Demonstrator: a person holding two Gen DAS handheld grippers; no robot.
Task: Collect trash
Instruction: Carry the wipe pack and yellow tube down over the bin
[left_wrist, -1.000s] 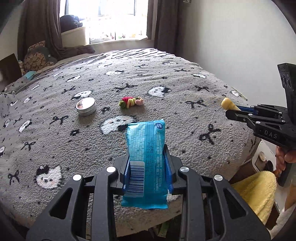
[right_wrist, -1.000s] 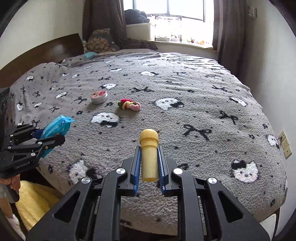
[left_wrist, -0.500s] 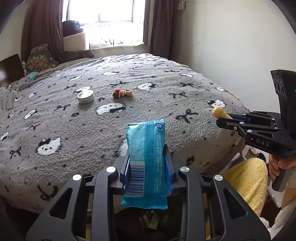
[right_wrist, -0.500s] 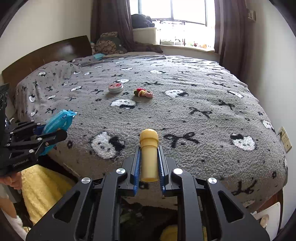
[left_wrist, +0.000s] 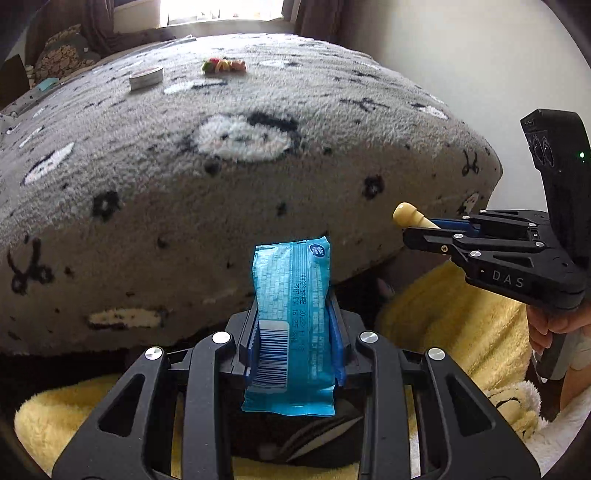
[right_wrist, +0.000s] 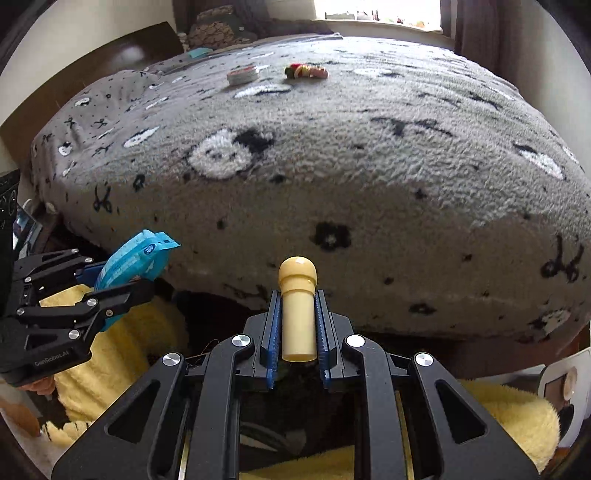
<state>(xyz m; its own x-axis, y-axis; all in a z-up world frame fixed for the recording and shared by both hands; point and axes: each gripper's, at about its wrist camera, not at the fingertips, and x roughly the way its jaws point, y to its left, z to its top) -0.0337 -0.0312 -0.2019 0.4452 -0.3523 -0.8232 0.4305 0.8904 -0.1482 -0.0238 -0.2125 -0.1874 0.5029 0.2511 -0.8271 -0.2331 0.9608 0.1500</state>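
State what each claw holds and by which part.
Left claw: blue snack wrapper, clamped across its lower half. Right claw: cream plastic bottle, clamped around its body, cap end forward.

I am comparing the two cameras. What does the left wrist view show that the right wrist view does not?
Only the left wrist view shows the barcode side of the blue wrapper in the left tongs. Only the right wrist view shows the dark headboard. Both show the cream tube in the right tongs, the round tin and the grey blanket.
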